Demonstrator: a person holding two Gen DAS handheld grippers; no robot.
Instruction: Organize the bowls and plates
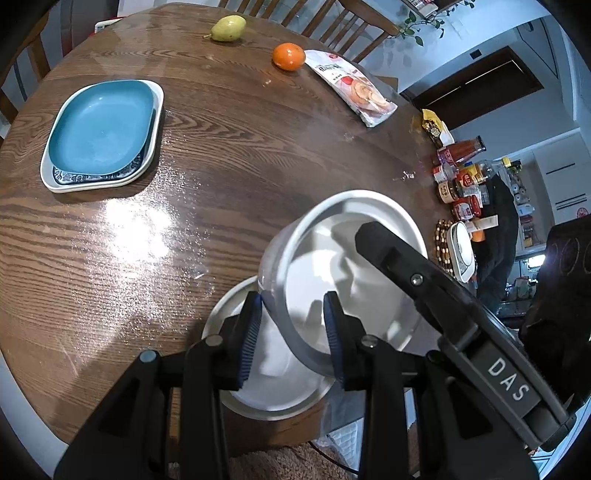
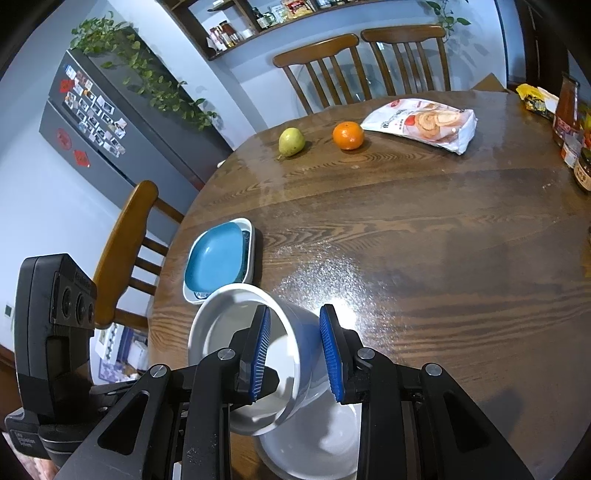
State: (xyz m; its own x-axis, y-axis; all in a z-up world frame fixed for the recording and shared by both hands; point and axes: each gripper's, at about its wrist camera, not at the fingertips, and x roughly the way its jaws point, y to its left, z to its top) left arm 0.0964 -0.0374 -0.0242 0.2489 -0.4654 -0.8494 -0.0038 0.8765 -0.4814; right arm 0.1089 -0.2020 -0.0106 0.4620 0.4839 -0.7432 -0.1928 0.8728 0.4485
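Observation:
A white bowl (image 1: 351, 251) hangs tilted just above a second white bowl (image 1: 273, 387) near the table's front edge. My left gripper (image 1: 293, 332) has one finger inside and one outside its near rim, with a visible gap to the rim. My right gripper (image 2: 295, 354) straddles the opposite rim of the same bowl (image 2: 236, 354), fingers wide. The lower bowl (image 2: 325, 439) shows under it. A blue plate (image 1: 101, 129) lies on stacked white plates (image 1: 66, 182) at the left; it also shows in the right wrist view (image 2: 216, 260).
A pear (image 1: 228, 28), an orange (image 1: 288, 56) and a snack bag (image 1: 354, 86) lie at the far side of the round wooden table (image 1: 240, 155). Jars and bottles (image 1: 461, 173) stand at the right edge. Chairs (image 2: 362, 62) surround the table.

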